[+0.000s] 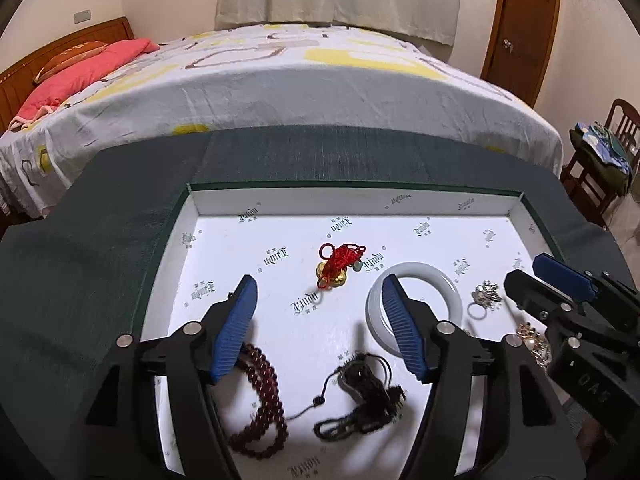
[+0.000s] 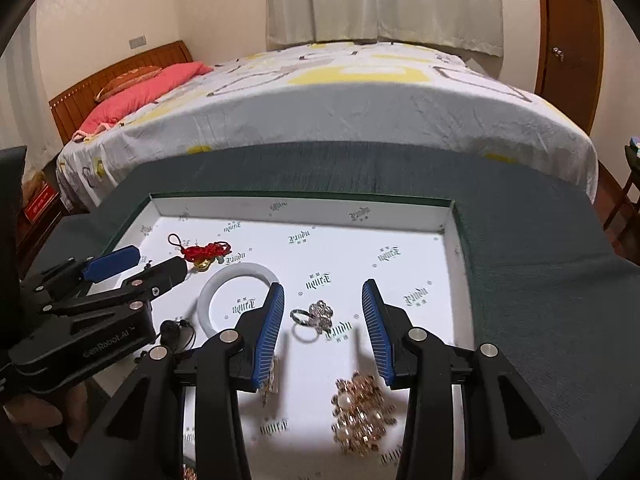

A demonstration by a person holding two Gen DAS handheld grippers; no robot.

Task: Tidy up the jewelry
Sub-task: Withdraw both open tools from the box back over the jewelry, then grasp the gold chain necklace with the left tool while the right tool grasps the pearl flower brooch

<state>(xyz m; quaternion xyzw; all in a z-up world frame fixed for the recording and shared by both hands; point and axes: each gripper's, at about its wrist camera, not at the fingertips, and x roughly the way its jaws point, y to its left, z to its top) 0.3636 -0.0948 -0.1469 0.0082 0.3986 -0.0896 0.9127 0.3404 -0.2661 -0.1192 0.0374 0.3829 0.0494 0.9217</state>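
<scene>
**Fig. — Both grippers released over the jewelry tray, with the silver ring dead ahead of my right gripper.**

My right gripper (image 2: 323, 326) stands parted and empty over the tray (image 2: 304, 204); the silver ring (image 2: 314, 316) lies on the tray floor between and just beyond its fingertips, nearer the tray's right wall than its left. I judge this the next pick. The ring's band rests flat toward the left finger and its ornate head toward the right, so its long axis runs roughly across the jaw gap. The gold-and-pearl brooch (image 2: 362, 416) lies nearer the tray's near edge, under the right finger. My left gripper (image 1: 322, 322) is likewise parted and empty, with the dark cord charm (image 1: 362, 396) below it, the white bangle (image 1: 416, 304) by its right finger and the red bead strand (image 1: 260, 408) under its left.
</scene>
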